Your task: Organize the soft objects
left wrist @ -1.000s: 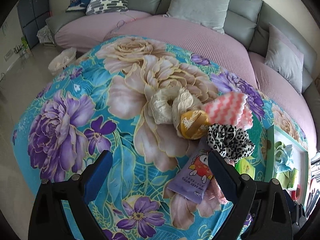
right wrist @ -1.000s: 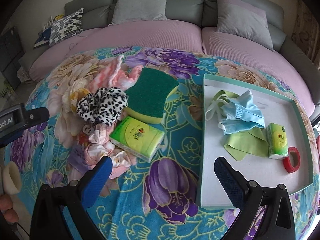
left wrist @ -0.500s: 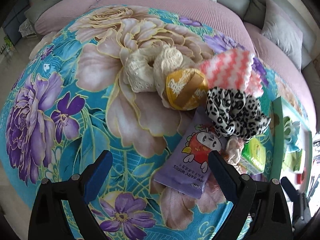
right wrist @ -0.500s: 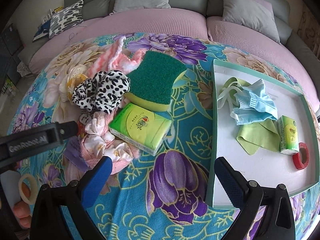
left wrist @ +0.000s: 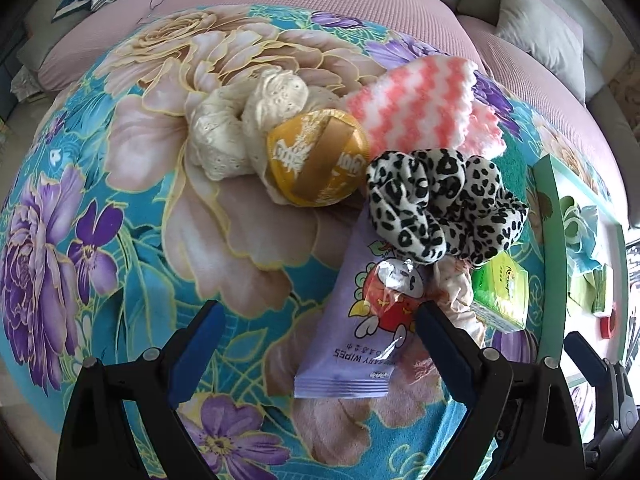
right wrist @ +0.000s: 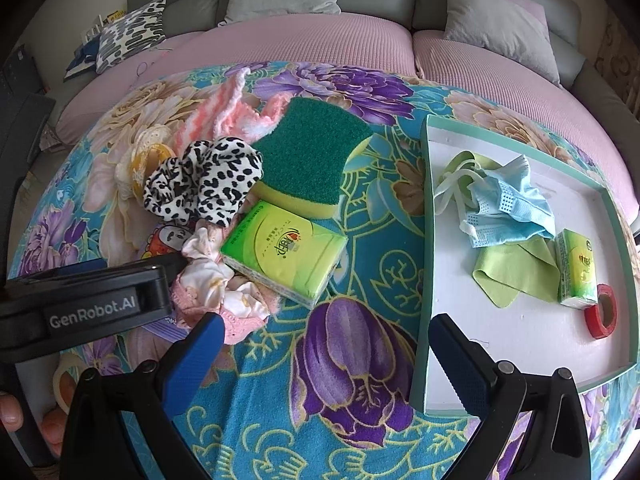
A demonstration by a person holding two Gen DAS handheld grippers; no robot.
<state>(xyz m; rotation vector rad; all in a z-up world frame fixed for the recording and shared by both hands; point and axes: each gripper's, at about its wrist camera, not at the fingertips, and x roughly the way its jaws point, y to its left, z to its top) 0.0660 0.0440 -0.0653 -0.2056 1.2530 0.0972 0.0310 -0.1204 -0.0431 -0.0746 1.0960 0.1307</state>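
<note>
The purple pack of baby wipes (left wrist: 362, 316) lies flat on the floral blanket (left wrist: 132, 208), a glossy plastic oblong whose long axis runs from the near edge up and slightly right toward the pile of soft things; its printed end faces the left gripper (left wrist: 320, 332). That gripper's 2 blue-padded fingers stand wide apart, the right one over the pack's right edge, and nothing is held between them.

The pack's far end slips under a black-and-white leopard-print scrunchie (left wrist: 436, 208), a puffy ruffled ring. Left of that sits a round gold-yellow pouch with a satin band (left wrist: 316, 162), resting against a cream lace scrunchie (left wrist: 244, 128). Behind them lies a fluffy pink-and-white zigzag cloth (left wrist: 424, 108). A crumpled pale pink scrunchie (right wrist: 216, 284) is wedged beside the wipes, touching a green pack of tissues (right wrist: 284, 252), which in turn overlaps a kidney-shaped sponge (right wrist: 312, 160) with a coarse green top and yellow foam base.

The right gripper (right wrist: 320, 344) hangs above bare blanket, its fingers spread and empty. To its right a white tray with a mint rim (right wrist: 428, 240) holds a crumpled blue face mask (right wrist: 512, 204), a lime cloth (right wrist: 512, 276), a small green tissue pack (right wrist: 578, 276) and what looks like a roll of red tape (right wrist: 600, 316).
</note>
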